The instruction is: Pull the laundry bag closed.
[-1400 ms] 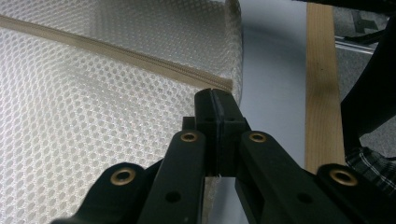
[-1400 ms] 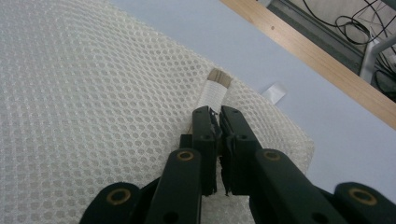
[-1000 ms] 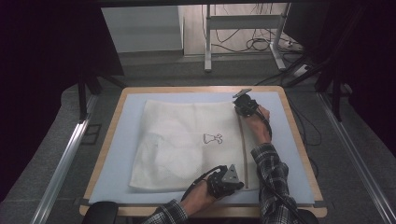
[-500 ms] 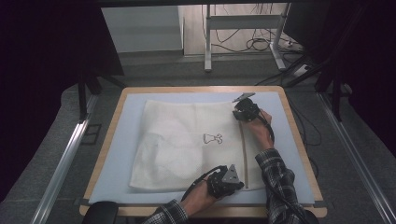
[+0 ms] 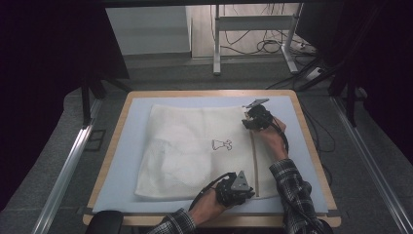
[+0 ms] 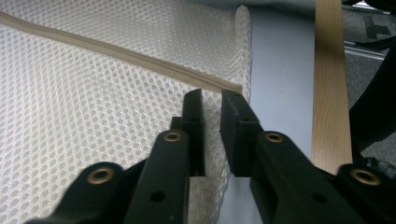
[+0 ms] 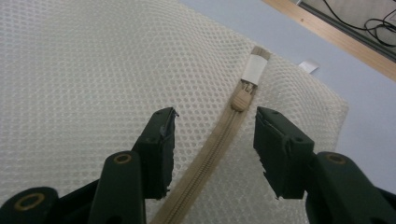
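- A white mesh laundry bag [image 5: 195, 151] lies flat on the pale blue mat [image 5: 122, 161] that covers the wooden bench [image 5: 104, 165]; a small black printed figure [image 5: 222, 144] sits near its middle, and a beige zipper [image 5: 254, 165] runs along its right side from the near edge to the far corner.
- The left gripper [image 5: 237, 189] rests at the bag's near right corner, at the near end of the zipper. In the left gripper view [image 6: 212, 121] its fingers [image 6: 194, 126] stand a narrow gap apart, having just been easing open. A fold of mesh at the bag's edge shows in that gap, with the zipper's end [image 6: 229, 86] just beyond the tips, but the pads do not look to be pressing on it, so the grip reads as released.
- Past the bag's edge in that same view lie a strip of blue mat and the bench's wooden rim [image 6: 329, 93].
- The right gripper [image 5: 254, 119] is at the far right corner of the bag, well apart from the left one. In the right gripper view [image 7: 212, 135] its fingers [image 7: 161, 140] are spread wide, having just been opening, and hold nothing.
- The zipper band [image 7: 205, 163] runs up between those fingers; its beige pull [image 7: 241, 99] lies just ahead of the tips, nearer the right-hand one, with a white tab [image 7: 255, 67] beyond it at the zipper's end.
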A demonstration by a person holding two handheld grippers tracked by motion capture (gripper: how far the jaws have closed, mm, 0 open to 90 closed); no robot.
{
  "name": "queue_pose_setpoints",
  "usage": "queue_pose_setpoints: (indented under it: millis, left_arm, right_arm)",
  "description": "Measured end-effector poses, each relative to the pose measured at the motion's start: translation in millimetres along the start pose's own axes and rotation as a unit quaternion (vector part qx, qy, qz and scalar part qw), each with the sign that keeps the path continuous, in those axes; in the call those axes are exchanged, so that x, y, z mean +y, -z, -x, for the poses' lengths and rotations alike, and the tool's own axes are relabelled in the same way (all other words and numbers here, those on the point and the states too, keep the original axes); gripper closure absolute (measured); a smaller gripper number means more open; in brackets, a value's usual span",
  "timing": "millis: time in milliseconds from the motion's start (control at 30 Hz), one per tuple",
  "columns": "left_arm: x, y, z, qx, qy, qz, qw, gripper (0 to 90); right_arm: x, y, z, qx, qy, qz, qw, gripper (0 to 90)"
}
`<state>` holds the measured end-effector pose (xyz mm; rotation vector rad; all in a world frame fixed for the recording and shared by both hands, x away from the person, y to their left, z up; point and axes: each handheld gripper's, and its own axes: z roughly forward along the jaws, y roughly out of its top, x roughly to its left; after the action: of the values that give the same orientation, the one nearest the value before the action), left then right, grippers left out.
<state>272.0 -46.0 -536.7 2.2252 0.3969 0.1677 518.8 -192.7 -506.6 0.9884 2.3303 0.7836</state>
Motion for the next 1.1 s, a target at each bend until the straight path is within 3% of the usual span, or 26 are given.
queue_pose_setpoints:
  millis: [200,367,533,700,1100]
  left_arm:
    - [3.2,3.3,1.0,-0.009,-0.003,0.000,1.0000,65.7]
    - [4.9,6.2,4.6,-0.019,-0.018,0.003,0.9997,56.4]
    - [6.8,10.1,4.0,-0.018,-0.022,-0.002,0.9996,49.0]
    - [3.6,15.1,0.0,-0.014,-0.015,-0.008,0.9998,39.9]
    - [-9.5,26.1,-5.1,-0.006,-0.001,-0.009,0.9999,22.8]
  right_arm:
    - [-1.0,2.4,-3.0,0.008,-0.002,-0.002,1.0000,44.5]
    - [-2.1,4.8,-3.4,0.021,-0.007,-0.008,0.9997,41.7]
    - [-3.0,8.1,-6.1,0.029,-0.002,-0.014,0.9995,39.5]
    - [-3.2,11.5,-6.9,0.041,-0.013,-0.021,0.9988,36.1]
    - [-1.6,18.6,-18.6,0.054,0.003,-0.015,0.9984,17.7]
